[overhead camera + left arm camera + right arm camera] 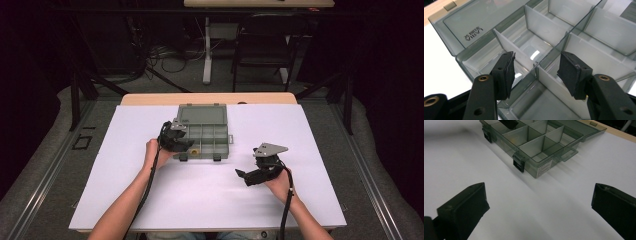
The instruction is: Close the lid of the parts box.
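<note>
A clear grey compartment box (210,132) lies on the white table with its lid (202,114) folded back flat. Thin dividers (511,46) split it into several cells. My left gripper (187,146) reaches in over the box's front left corner. Its jaws (537,62) stand apart above the cells, astride a divider, with nothing gripped between the pads. My right gripper (241,175) rests low over the bare table to the right of the box, and its jaws (539,195) are spread wide and empty. From there the box (541,142) lies ahead, its dark latches (519,165) facing me.
A white sheet (210,200) covers the table, with a wooden strip (210,98) showing at the far edge. A dark chair (262,42) and a table leg (206,50) stand beyond. A faint yellowish spot (194,150) shows in the front left cell.
</note>
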A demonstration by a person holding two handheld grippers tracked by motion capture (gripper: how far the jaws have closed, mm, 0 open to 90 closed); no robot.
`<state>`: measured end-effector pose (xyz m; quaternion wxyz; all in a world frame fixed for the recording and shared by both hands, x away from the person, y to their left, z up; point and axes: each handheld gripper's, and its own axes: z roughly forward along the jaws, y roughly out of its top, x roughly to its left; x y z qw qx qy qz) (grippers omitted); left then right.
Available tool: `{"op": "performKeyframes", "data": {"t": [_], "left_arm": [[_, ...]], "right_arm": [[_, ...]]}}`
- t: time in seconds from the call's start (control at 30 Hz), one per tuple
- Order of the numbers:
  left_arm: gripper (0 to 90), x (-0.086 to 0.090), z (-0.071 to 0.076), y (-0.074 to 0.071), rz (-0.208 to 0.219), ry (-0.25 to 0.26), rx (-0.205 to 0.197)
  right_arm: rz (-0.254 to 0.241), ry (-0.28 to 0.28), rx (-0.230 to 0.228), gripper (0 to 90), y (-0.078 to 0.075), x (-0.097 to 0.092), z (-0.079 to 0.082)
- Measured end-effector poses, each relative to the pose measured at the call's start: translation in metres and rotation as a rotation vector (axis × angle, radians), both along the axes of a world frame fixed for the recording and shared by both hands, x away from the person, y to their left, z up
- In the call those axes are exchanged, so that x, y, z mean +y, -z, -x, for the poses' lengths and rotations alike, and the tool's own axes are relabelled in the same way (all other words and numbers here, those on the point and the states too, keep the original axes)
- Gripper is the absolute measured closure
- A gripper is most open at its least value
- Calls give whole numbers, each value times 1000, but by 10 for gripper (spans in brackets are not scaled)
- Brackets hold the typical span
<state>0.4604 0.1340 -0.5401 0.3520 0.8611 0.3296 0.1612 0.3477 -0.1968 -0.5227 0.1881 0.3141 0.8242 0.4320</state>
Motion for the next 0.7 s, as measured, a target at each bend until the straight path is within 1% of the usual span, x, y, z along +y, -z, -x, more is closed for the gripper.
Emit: {"op": "performKeyframes", "data": {"t": [0.07,0.13,0.2,0.43,0.7], "left_arm": [[479,-1,0,1,3,-1,2],[484,-2,0,1,-5,-5,-3],[492,-2,0,1,-1,-10,-4],[527,-3,2,1,0,-26,-11],[544,-4,2,2,5,-35,-15]], "right_arm": [[0,2,-1,0,0,0,0],[0,2,-5,0,0,-1,-1],[4,3,-3,0,-1,-1,-2],[-7,10,-16,0,-8,-4,-4],[-11,15,-14,0,-13,-5,-13]]}}
